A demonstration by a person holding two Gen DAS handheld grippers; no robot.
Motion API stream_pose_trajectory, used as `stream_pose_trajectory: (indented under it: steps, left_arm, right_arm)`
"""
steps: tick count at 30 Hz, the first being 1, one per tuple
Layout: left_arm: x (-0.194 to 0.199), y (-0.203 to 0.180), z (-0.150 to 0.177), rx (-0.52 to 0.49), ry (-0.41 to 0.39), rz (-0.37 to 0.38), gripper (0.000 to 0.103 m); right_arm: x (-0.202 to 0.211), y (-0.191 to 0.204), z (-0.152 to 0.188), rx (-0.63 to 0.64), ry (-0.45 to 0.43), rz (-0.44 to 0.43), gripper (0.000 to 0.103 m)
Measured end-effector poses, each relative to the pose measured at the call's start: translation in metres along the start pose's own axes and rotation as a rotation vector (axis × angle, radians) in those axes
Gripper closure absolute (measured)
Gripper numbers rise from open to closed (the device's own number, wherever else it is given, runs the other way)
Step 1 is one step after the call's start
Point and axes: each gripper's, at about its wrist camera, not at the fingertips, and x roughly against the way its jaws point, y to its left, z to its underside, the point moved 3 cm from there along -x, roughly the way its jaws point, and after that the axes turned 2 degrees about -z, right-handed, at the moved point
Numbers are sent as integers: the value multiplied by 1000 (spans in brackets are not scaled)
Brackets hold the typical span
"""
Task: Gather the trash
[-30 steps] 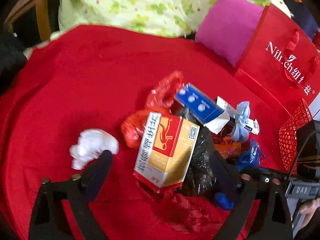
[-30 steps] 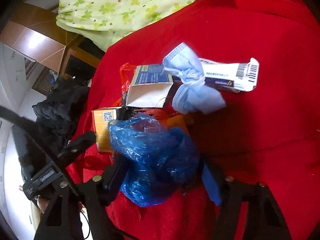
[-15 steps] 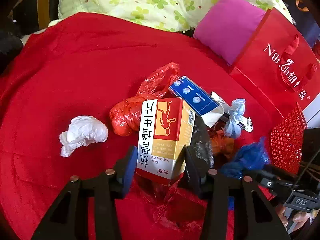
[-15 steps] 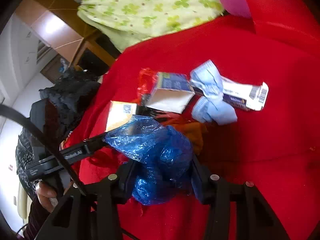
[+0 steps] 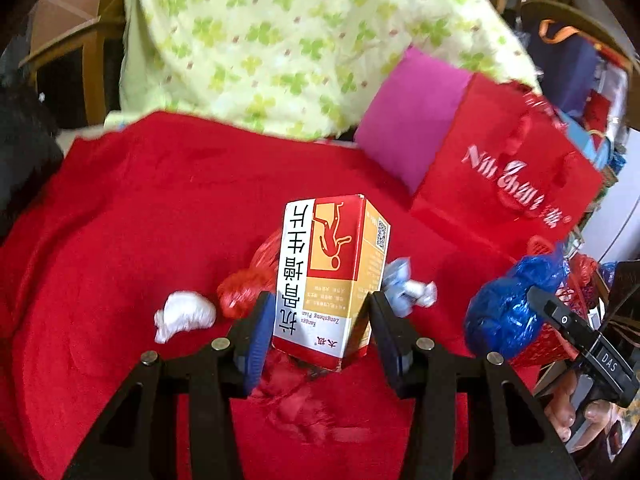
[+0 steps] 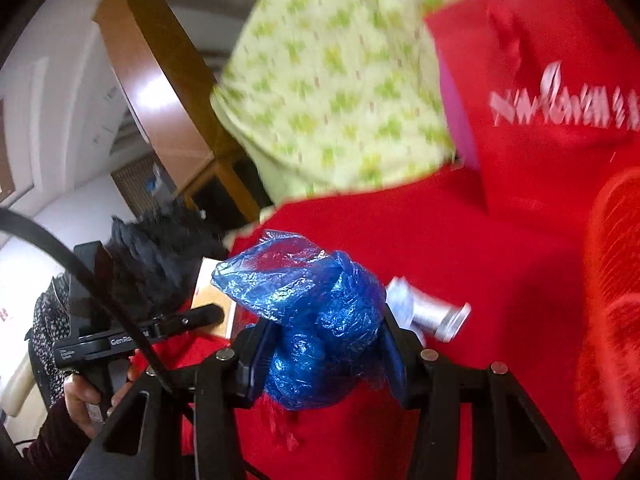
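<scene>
Left gripper (image 5: 320, 322) clamps medicine box (image 5: 330, 276), lifted above red cloth (image 5: 140, 216) | right gripper (image 6: 324, 350) clamps blue plastic bag (image 6: 316, 320) near red mesh basket (image 6: 612, 300) | neither binned yet; white tissue wad (image 5: 184, 314), red bag (image 5: 244, 290) remain.

"Zengsheng Pian" on medicine box (image 5: 328, 280), "DAS" on right gripper (image 5: 560, 316), "GenRo" on left gripper (image 6: 208, 316)

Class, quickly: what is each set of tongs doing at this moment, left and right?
Left tongs: shut on the box.
Right tongs: shut on the blue bag.
</scene>
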Motion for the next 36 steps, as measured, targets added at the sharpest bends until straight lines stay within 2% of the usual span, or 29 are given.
stream_pose_trajectory:
  steps: [6, 9, 11, 16, 21, 23, 25, 28, 31, 33, 36]
  left_arm:
    - [23, -56, -11, -87, -44, 72, 53]
    - [25, -93, -12, -137, -49, 125, 53]
    - [27, -115, -12, -161, -48, 160, 59]
    - [21, -176, -11, -232, -31, 254, 59]
    - [-3, -221, -4, -300, -11, 262, 60]
    - [-9, -224, 4, -285, 20, 279, 60]
    - [-19, -219, 24, -267, 60, 254, 59]
    - [-37, -212, 58, -303, 134, 218, 59]
    - [-46, -190, 67, -241, 175, 197, 59]
    - [-41, -173, 65, -218, 156, 174, 59]
    - [-31, -139, 61, -201, 113, 93, 59]
  right_arm:
    - [51, -6, -22, 21, -168, 42, 53]
    - [83, -30, -29, -6, -238, 90, 52]
    - [104, -47, -29, -32, -271, 121, 52]
    - [148, -97, -30, -120, -351, 221, 52]
    - [171, -134, -28, -212, -381, 284, 51]
    - [177, -142, -26, -220, -386, 293, 51]
    - [182, -147, -25, -232, -392, 305, 52]
    - [182, -149, -25, -251, -392, 300, 51]
    - [168, -149, -30, -284, -356, 314, 48]
    - [162, -146, -28, -286, -338, 343, 39]
    - [161, -136, -27, -243, -355, 341, 24]
